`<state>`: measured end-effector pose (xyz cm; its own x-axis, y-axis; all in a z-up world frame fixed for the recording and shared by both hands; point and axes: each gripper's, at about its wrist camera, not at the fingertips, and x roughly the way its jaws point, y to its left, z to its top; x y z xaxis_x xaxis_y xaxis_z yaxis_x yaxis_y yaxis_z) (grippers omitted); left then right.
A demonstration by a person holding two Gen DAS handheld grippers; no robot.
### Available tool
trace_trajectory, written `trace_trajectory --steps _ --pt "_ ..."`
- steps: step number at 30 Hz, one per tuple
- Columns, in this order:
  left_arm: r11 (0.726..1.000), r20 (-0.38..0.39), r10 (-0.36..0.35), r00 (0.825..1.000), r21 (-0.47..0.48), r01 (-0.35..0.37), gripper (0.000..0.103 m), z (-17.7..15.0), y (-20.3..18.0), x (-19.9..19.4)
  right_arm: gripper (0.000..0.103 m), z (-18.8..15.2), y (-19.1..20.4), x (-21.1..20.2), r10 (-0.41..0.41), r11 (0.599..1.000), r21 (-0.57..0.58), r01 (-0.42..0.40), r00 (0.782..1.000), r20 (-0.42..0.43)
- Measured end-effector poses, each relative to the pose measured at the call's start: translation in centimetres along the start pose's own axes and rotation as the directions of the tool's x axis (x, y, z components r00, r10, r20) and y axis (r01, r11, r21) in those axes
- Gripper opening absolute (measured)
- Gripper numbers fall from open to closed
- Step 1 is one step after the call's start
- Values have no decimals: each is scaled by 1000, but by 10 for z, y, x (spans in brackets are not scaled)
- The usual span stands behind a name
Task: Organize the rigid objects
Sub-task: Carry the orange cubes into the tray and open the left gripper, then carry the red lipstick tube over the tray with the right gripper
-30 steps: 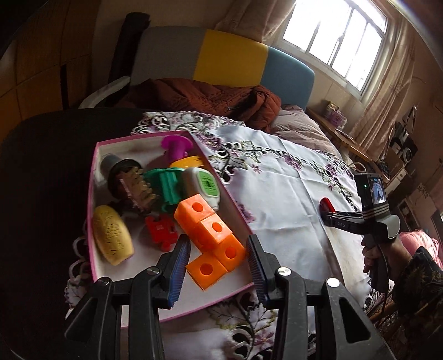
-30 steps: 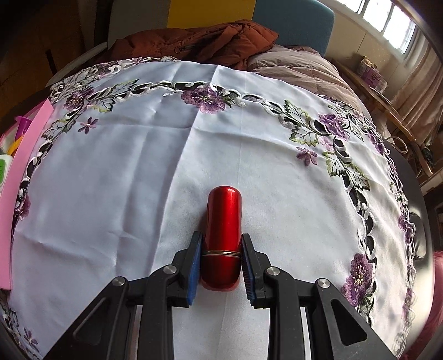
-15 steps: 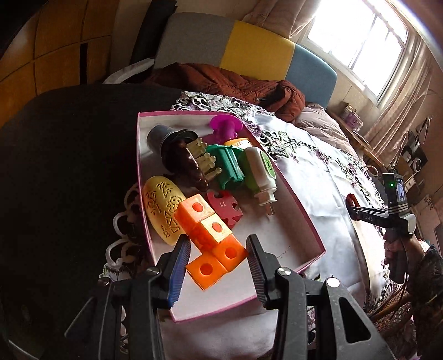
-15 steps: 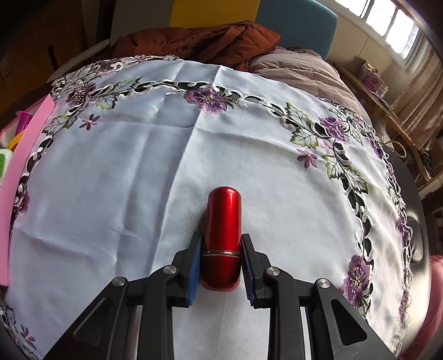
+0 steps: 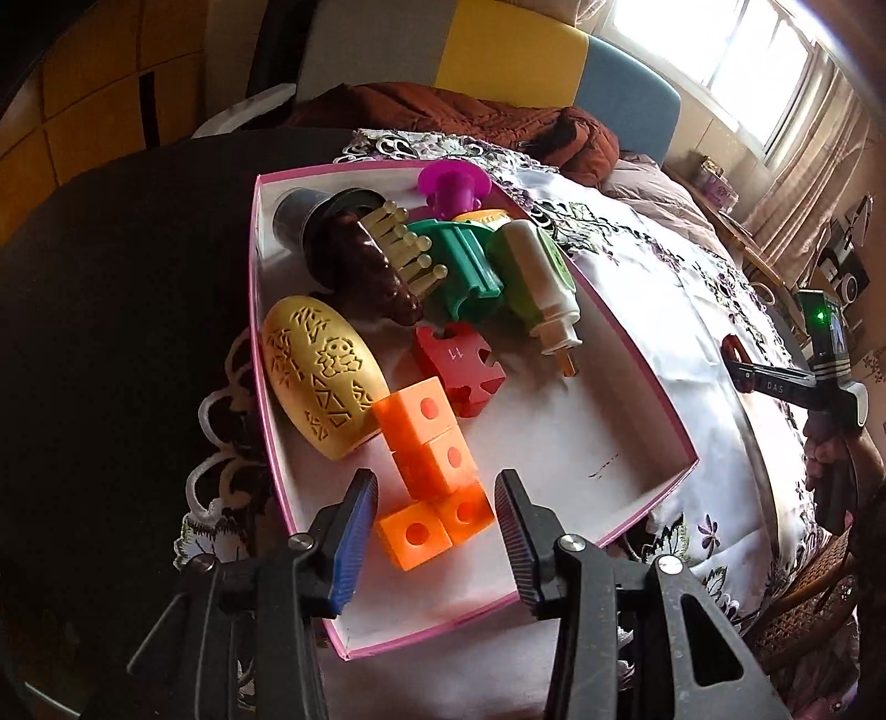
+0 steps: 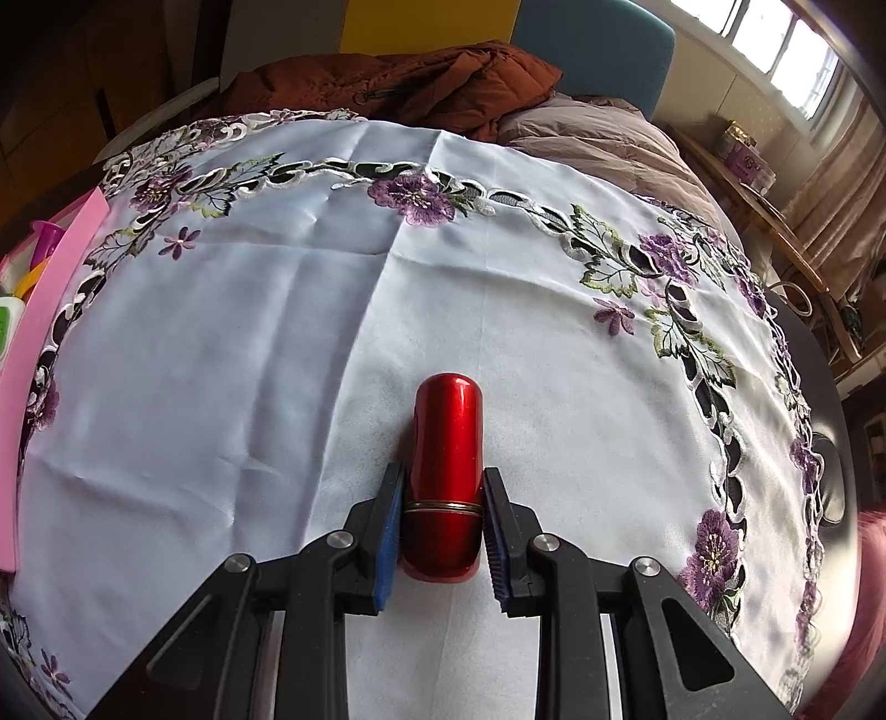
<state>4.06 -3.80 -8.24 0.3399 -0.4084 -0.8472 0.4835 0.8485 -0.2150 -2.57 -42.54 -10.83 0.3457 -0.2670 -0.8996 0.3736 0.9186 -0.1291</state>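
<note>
A pink-rimmed white box (image 5: pixel 581 443) holds several toys: a yellow carved oval (image 5: pixel 321 376), a red puzzle block (image 5: pixel 459 365), a green-and-white bottle (image 5: pixel 537 277) and a dark brown piece (image 5: pixel 360 266). A chain of orange cubes (image 5: pixel 426 421) lies in the box, its near end between my left gripper's (image 5: pixel 436 487) jaws. Those jaws are opening, with a sliver of gap at each pad. My right gripper (image 6: pixel 443 473) is shut on a glossy red cylinder (image 6: pixel 448 426) that lies on the white embroidered tablecloth (image 6: pixel 221 387). It also shows far right in the left wrist view (image 5: pixel 742 365).
The box sits at the tablecloth's left end, its pink wall (image 6: pixel 50 288) at the left edge of the right wrist view. Dark table (image 5: pixel 111 332) lies left of it. A brown jacket (image 6: pixel 398 83) and a multicoloured chair back (image 5: pixel 509 50) stand behind the table.
My left gripper has come down and swung over the box, so the box looks closer and turned. Its jaws stand slightly wider around the orange cubes. The right gripper has not moved.
</note>
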Motion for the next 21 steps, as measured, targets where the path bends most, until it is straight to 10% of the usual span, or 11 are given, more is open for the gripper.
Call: trace_trajectory --steps 21 --pt "989 135 140 981 -72 -131 44 11 0 -47 27 -1 1 -2 -10 1000 -14 10 1000 3"
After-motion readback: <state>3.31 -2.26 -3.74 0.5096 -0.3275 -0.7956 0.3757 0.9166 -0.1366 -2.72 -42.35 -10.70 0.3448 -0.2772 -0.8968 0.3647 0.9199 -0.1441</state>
